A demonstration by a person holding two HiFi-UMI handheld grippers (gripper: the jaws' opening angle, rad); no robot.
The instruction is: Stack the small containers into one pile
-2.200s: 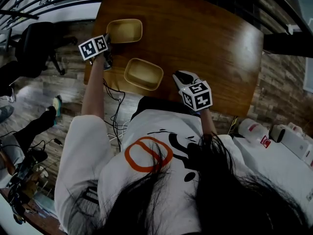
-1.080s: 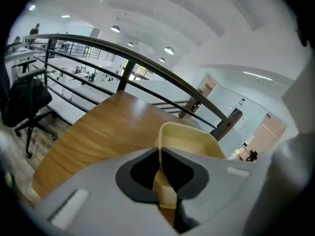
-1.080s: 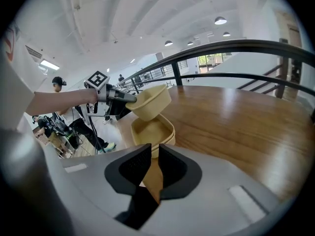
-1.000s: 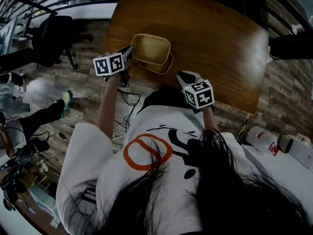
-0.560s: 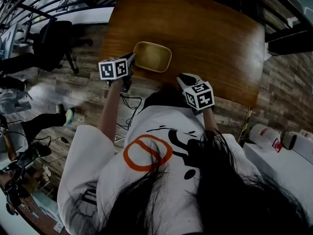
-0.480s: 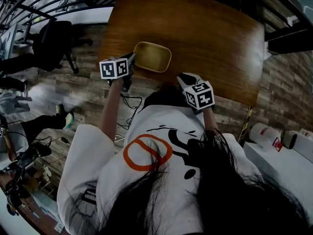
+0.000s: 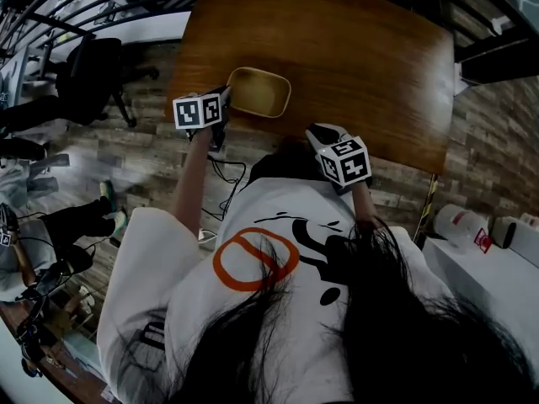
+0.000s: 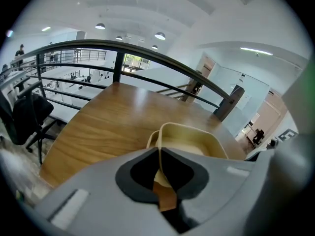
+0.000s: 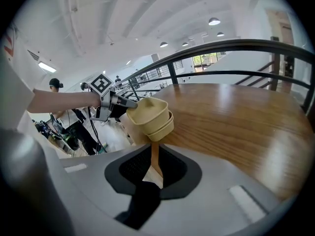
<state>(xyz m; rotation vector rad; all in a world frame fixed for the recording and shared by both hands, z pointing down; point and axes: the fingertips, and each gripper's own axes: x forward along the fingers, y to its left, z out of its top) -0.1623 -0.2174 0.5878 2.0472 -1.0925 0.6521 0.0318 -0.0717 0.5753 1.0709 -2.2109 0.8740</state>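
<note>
Two small tan containers sit nested as one pile near the front left edge of the wooden table. My left gripper is shut on the near-left rim of the top container; the rim runs up between its jaws. The lower container shows only as a strip of rim beneath. From the right gripper view the pile stands by the table's left edge with the left gripper at its rim. My right gripper hangs over the front edge, jaws nearly together, holding nothing.
A black office chair stands on the floor left of the table. Cables hang below the front edge. A dark railing runs behind the table. White bottles lie on a white surface at the right.
The two containers stood apart; my left gripper carried the far one over and, from tilted on the near one, it has dropped in level. The right gripper stayed put.
</note>
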